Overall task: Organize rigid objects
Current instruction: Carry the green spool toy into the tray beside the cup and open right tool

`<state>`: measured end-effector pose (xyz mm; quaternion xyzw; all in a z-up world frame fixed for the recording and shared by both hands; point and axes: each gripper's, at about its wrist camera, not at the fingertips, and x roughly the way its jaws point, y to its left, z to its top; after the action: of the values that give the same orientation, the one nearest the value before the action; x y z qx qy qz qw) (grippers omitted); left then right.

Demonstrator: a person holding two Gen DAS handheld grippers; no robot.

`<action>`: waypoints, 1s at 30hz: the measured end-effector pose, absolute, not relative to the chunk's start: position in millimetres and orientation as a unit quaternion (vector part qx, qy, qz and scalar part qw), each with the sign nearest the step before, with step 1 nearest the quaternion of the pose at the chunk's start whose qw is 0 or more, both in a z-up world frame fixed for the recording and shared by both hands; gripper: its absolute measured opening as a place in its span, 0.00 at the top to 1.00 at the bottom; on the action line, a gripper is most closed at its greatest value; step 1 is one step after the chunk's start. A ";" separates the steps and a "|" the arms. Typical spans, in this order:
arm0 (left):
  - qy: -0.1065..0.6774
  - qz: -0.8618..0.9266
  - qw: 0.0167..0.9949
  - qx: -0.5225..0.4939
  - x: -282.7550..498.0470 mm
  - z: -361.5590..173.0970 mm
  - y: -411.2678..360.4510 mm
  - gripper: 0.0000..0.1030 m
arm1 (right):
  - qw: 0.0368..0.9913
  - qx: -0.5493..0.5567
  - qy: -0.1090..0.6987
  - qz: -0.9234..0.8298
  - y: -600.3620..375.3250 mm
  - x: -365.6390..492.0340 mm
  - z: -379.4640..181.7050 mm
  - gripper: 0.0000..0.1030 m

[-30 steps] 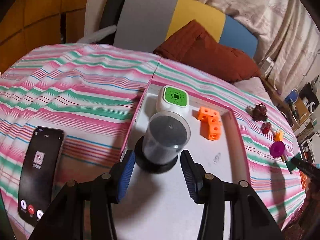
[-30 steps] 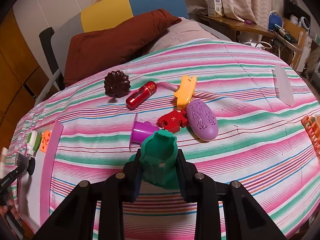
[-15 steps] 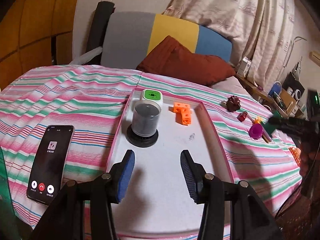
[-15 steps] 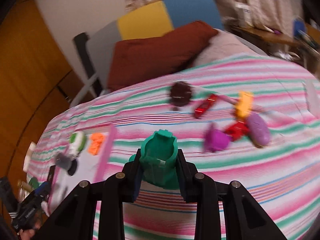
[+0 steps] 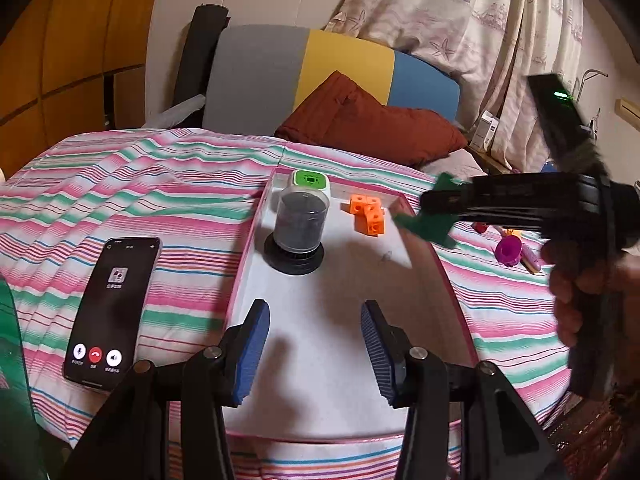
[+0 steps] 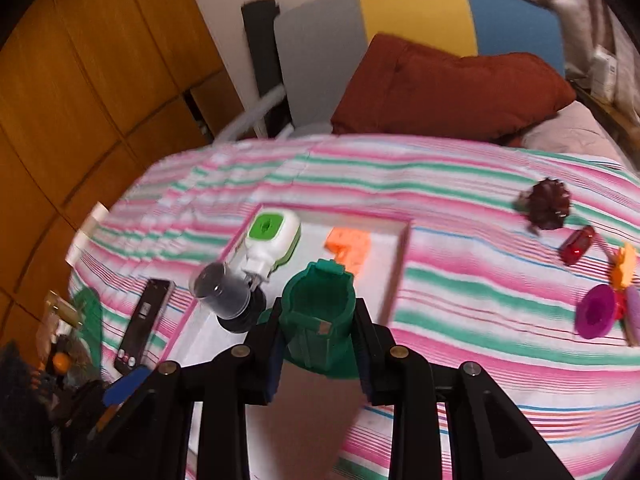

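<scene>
My right gripper (image 6: 318,350) is shut on a green plastic cup-shaped piece (image 6: 318,316) and holds it above the right part of the pink-rimmed white tray (image 6: 400,264). The left wrist view shows this green piece (image 5: 430,220) over the tray's right rim (image 5: 444,276). The tray holds a dark lidded canister (image 5: 300,228), a white and green box (image 5: 310,182) and orange cubes (image 5: 368,214). My left gripper (image 5: 314,350) is open and empty over the tray's near part.
A phone (image 5: 112,308) lies on the striped bedspread left of the tray. Right of the tray lie a purple cup (image 6: 596,316), a red capsule (image 6: 576,244), a dark brown flower-shaped piece (image 6: 546,208) and an orange piece (image 6: 624,268). A brown pillow (image 5: 368,124) lies behind.
My right gripper has carried the green piece left from the loose toys to above the tray. My left gripper has pulled back from the canister, still open.
</scene>
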<state>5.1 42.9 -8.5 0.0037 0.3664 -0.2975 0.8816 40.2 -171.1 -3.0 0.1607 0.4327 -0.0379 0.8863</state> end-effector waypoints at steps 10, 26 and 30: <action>0.353 -0.295 0.888 0.009 -0.7 -3.7 50.2 0.54 | 0.870 0.162 0.457 -0.090 -154.2 78.4 -33.9 0.70; 0.357 -0.267 0.895 -0.005 9.6 -3.2 72.2 0.54 | 0.855 0.230 0.433 -0.170 -165.3 110.9 -51.0 0.68; 0.355 -0.261 0.897 -0.014 11.7 -1.5 76.9 0.54 | 0.862 0.243 0.421 -0.143 -168.5 100.5 -47.8 0.64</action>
<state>11.7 76.9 -1.5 -0.0143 0.3553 -0.2612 0.8974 100.5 -168.5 -47.8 0.2435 0.4214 -0.1432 0.8618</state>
